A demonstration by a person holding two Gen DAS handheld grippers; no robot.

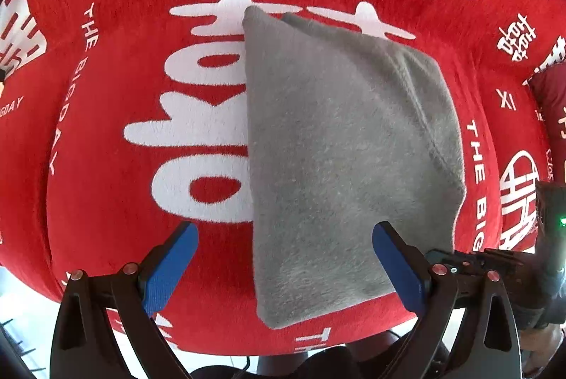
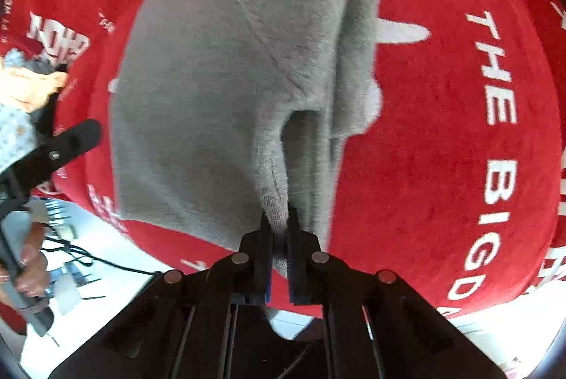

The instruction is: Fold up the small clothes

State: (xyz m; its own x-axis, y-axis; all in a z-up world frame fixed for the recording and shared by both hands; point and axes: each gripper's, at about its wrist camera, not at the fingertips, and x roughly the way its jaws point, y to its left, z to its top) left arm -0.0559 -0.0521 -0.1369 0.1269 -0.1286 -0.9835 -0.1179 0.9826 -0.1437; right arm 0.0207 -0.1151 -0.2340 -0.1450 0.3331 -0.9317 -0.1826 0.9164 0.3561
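Observation:
A small grey fleece garment (image 1: pixel 339 152) lies folded on the red cloth (image 1: pixel 116 68). My left gripper (image 1: pixel 284 258) is open, its blue pads either side of the garment's near edge and above it, holding nothing. In the right wrist view the same grey garment (image 2: pixel 219 89) has its near edge lifted. My right gripper (image 2: pixel 279 230) is shut on that edge, with a fold of fleece pinched between the jaws. The left gripper's finger (image 2: pixel 76 138) shows at the left of that view.
The red cloth (image 2: pixel 442 131) with white lettering covers the table. A dark red item (image 1: pixel 552 103) lies at the right edge. The table's near edge and a white floor with cables (image 2: pixel 92 258) show below. A person's hand (image 2: pixel 32 269) holds the left handle.

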